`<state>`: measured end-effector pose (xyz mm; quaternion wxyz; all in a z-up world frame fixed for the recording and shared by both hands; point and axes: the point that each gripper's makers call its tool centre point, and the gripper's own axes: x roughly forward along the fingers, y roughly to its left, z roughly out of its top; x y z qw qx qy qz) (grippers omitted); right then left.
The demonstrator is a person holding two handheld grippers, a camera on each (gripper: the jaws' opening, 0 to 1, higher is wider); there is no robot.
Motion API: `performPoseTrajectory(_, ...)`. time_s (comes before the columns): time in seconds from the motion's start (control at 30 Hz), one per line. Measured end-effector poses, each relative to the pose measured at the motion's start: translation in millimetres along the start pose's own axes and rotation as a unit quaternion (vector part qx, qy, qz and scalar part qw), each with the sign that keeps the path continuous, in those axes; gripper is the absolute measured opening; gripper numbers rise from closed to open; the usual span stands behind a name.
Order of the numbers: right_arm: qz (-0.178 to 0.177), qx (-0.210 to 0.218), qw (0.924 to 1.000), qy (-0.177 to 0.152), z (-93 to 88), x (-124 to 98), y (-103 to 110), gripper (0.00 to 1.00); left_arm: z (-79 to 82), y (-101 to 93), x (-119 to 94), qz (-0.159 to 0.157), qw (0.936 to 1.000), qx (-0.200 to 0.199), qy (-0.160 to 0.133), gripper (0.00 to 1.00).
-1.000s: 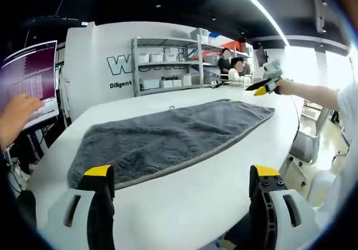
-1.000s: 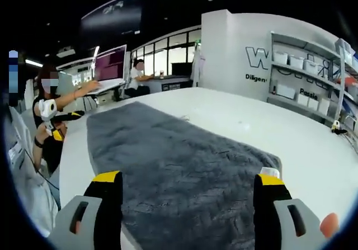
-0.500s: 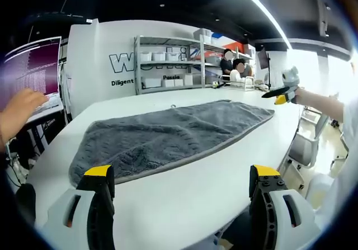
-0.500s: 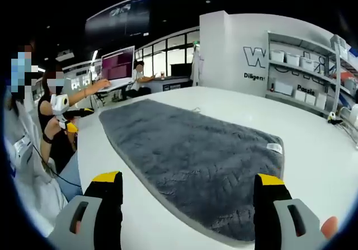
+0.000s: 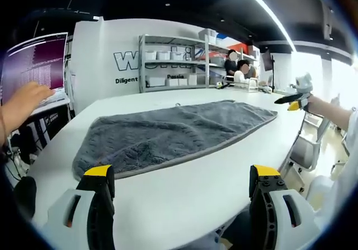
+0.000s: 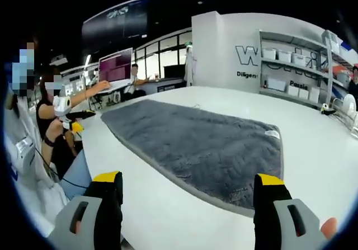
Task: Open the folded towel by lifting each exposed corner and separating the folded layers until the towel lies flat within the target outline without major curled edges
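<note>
While both sets of tongs hang off the near edge of the table, the grey plush rectangular towel (image 5: 173, 132) lies spread out on the white tabletop (image 5: 184, 188), one layer as far as I can judge, no fold showing, its small white label (image 6: 272, 133) at a far corner in the right gripper view. I can't make out any target outline on the table, so whether the towel sits inside one is impossible to say.

Left gripper (image 5: 182, 177), yellow-tipped black jaws spread wide, nothing between them, hovering near the towel's left end. Right gripper (image 6: 187, 183), same story: jaws wide apart and empty, looking along the towel from its other end. You can also spot it at the far right of the left gripper view, and the left gripper sits at the far left of the right gripper view.

Risks from here? The job looks close to finished, so the danger is undoing it. A jaw dragged across that thick pile could bunch the cloth or flip the bound edge (image 5: 168, 163) over into a curl. Pinching one corner alone and tugging could skew the whole towel.

As for containers, white storage bins (image 5: 158, 55) sit on the metal shelving unit (image 5: 173, 62) against the far wall; their contents are too distant to tell.
</note>
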<state>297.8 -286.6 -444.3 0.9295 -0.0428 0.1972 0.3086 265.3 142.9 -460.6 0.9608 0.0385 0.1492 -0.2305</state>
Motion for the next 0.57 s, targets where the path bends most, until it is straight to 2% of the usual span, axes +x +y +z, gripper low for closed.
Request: performPoseTrajectory(0.57, -0.004, 0.006, 1.0, -0.002, -9.2, 3.3, 2.9, 0.99, -4.5, 4.6, -2.9, 0.007, 0.9999, -0.008, 0.006, 0.99)
